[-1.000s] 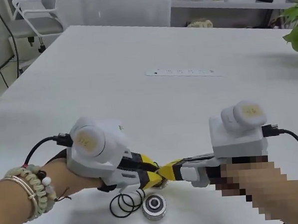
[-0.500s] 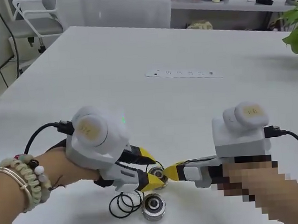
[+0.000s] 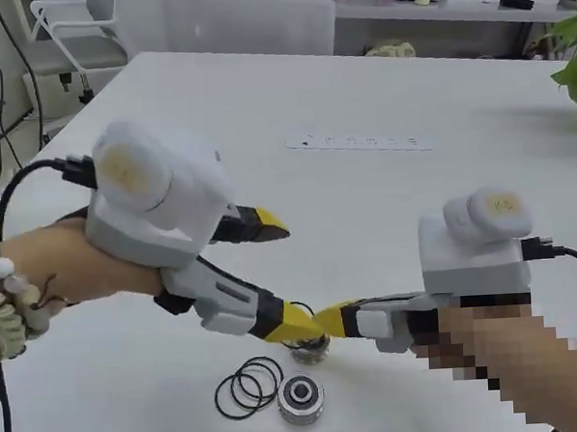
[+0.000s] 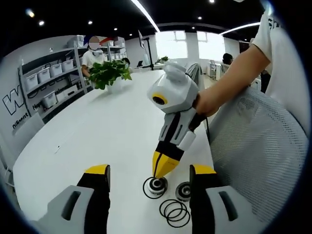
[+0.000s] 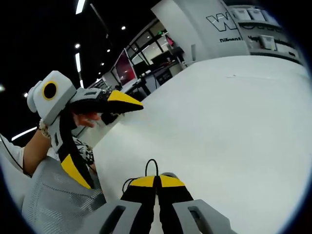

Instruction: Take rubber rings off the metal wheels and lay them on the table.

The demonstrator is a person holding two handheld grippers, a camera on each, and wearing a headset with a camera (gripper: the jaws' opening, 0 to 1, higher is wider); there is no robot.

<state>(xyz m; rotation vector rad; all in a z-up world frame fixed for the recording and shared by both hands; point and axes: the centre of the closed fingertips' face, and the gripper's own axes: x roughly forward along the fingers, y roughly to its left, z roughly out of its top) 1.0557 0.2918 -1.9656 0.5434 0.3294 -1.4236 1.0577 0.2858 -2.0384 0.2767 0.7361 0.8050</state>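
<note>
My right gripper (image 3: 325,322) is low over the table, shut on a thin black rubber ring (image 5: 151,166) that loops up from between its tips. Just under those tips sits a small metal wheel (image 3: 308,347), and the ring lies loosely round this wheel (image 4: 156,185). My left gripper (image 3: 293,274) hangs above the wheel, tilted and wide open, holding nothing. A second metal wheel (image 3: 300,397) stands nearer to me. Several loose rubber rings (image 3: 247,387) lie flat beside it. In the left gripper view my own jaws frame the right gripper (image 4: 162,165), both wheels and the loose rings (image 4: 174,210).
The white table (image 3: 385,201) stretches far ahead. A white power strip (image 3: 357,141) lies on it further back. Chairs stand at the far edge, and a green plant (image 3: 572,51) is at the right. Cables trail from both grippers.
My left gripper has let go at the wheel, opened wide and risen up and to the left. The right gripper has stayed shut low by the wheel.
</note>
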